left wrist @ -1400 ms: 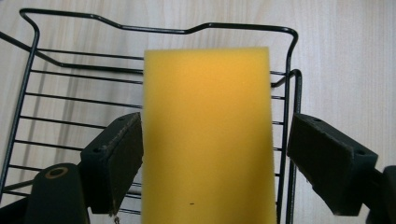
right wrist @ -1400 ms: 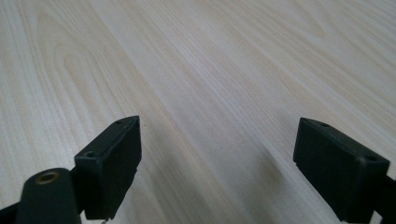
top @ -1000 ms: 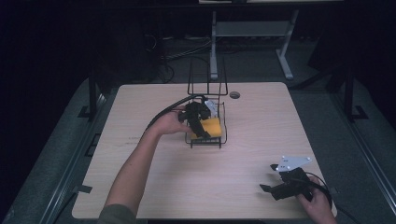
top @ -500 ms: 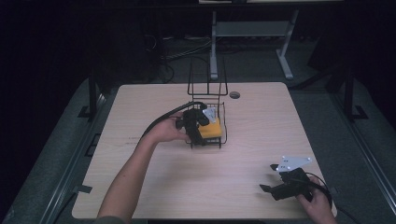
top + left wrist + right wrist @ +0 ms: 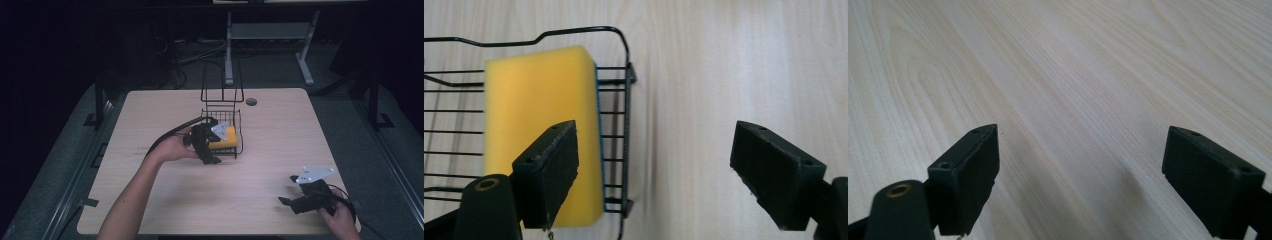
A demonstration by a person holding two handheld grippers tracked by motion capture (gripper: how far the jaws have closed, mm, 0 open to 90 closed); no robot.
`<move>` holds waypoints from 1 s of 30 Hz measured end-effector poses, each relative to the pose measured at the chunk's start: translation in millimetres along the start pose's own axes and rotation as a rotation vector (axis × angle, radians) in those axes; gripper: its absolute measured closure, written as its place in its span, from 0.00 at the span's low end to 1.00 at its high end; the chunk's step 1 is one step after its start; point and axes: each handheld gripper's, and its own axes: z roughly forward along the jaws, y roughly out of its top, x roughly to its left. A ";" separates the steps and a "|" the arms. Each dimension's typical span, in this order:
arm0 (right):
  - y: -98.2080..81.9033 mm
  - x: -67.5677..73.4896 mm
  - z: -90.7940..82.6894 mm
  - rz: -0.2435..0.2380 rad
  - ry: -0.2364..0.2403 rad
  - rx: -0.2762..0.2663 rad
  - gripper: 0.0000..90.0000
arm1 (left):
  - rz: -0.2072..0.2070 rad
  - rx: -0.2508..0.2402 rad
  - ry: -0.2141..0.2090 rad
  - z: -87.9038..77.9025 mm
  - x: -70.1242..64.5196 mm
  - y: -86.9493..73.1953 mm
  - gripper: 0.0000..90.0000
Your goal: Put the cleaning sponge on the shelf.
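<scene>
The wire basket stands on the wooden surface, toward the far middle of it, with a tall wire frame rising from its far edge. A yellow sponge lies flat inside the basket, against its near-right corner; in the left gripper view the sponge sits on the basket floor with one long side pressed to the basket's side wall and a thin dark layer showing along that side.

The left hand-held gripper is at the near edge of the basket, held by the person's left hand, with its cable looping off to the left of the basket. Its jaws stand wide apart and hold nothing. In the left gripper view one jaw hangs over the sponge inside the basket and the other hangs over bare surface outside the basket wall, so the wall lies between the two. Whether the jaw over the sponge touches it cannot be told.

The right hand-held gripper is well apart from the basket, to the near right of it, close to the near edge of the surface, held by the person's right hand. Its grey three-cornered plate sits on top. Its jaws are spread wide and empty; in the right gripper view there is bare wood grain between and beyond them.

A small dark round fitting is set in the surface just to the far right of the basket.
</scene>
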 end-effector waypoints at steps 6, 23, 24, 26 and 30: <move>-0.9 -0.4 -0.2 0.000 -0.004 0.004 0.17 | 0.020 -0.036 0.003 -8.4 -13.9 1.9 0.21; 0.5 5.8 2.1 -0.027 -0.006 0.015 0.17 | -0.010 -0.058 0.009 -10.0 -49.5 -19.3 0.20; 1.0 6.6 2.4 -0.028 -0.008 0.018 0.17 | -0.011 -0.055 0.009 -10.4 -51.8 -21.1 0.21; 1.6 8.0 3.2 -0.032 -0.002 0.020 0.17 | -0.010 -0.056 0.019 -11.7 -55.8 -24.8 0.21; 1.8 9.8 4.2 -0.035 -0.006 0.028 0.17 | -0.018 -0.074 0.025 -14.5 -63.1 -32.3 0.21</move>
